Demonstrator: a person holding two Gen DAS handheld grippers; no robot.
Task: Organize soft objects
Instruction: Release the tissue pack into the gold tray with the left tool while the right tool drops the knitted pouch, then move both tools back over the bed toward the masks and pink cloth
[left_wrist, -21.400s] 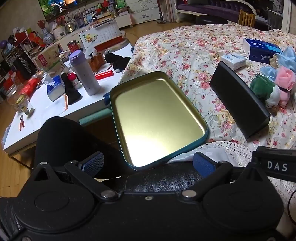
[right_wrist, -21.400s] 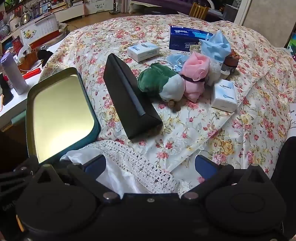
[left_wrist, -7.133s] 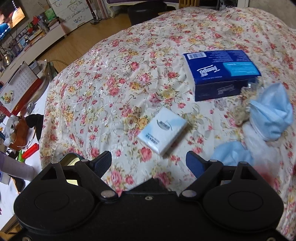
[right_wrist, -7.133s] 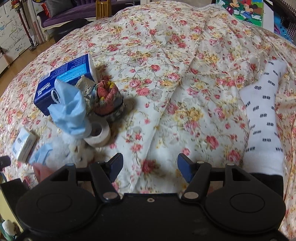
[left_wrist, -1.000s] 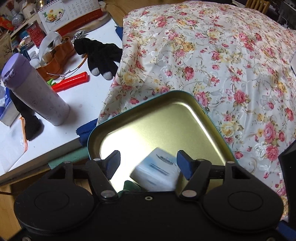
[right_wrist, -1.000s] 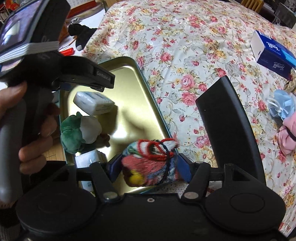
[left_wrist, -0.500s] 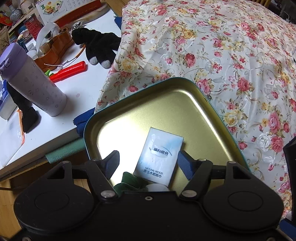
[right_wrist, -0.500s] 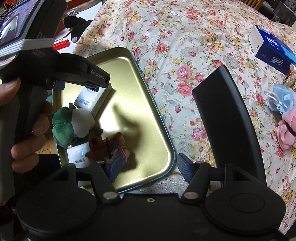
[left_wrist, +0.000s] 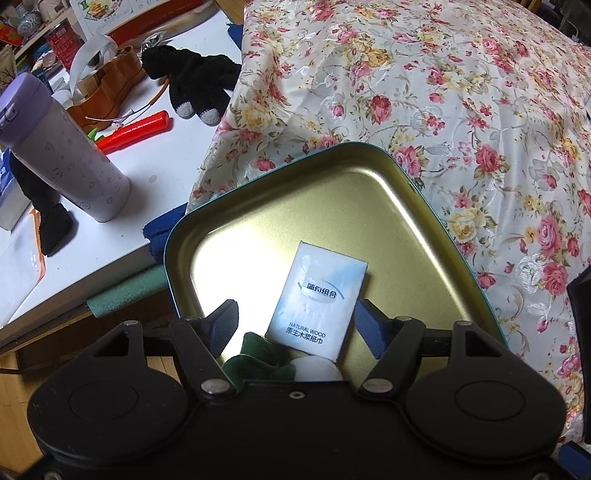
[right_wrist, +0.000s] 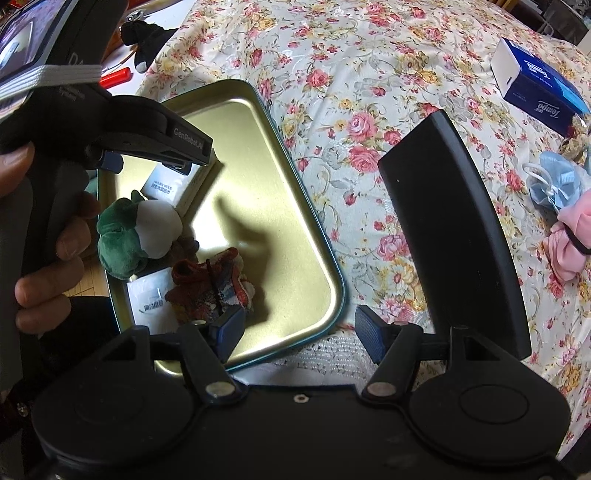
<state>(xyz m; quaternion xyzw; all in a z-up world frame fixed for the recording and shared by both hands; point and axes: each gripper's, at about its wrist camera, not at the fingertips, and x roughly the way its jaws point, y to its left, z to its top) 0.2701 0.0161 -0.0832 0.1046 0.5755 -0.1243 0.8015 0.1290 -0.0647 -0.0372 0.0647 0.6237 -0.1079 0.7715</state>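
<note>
A teal-rimmed gold tray (left_wrist: 406, 177) lies at the edge of the flowered bedspread. Inside it are a white tissue pack (left_wrist: 317, 299), a green and white plush (right_wrist: 136, 236), a second tissue pack (right_wrist: 147, 302) and a red knitted pouch (right_wrist: 210, 288). My left gripper (left_wrist: 295, 326) hovers open over the first pack, its pads clear of the pack's sides. My right gripper (right_wrist: 301, 334) is over the tray's near corner (right_wrist: 332, 314). Its jaws are opening with nothing between them, and the pouch rests just beside its left finger (right_wrist: 231, 332).
A black case (right_wrist: 454, 229) lies on the bed right of the tray. Beyond it are a blue tissue box (right_wrist: 539, 85), a blue mask (right_wrist: 554, 184) and pink cloth (right_wrist: 569, 243). The white table to the left holds a purple bottle (left_wrist: 62, 155), black gloves (left_wrist: 192, 81) and a red tool (left_wrist: 136, 129).
The left gripper let go of the tissue pack, which now lies flat in the tray. The right gripper released the red pouch into the tray and its jaws widened.
</note>
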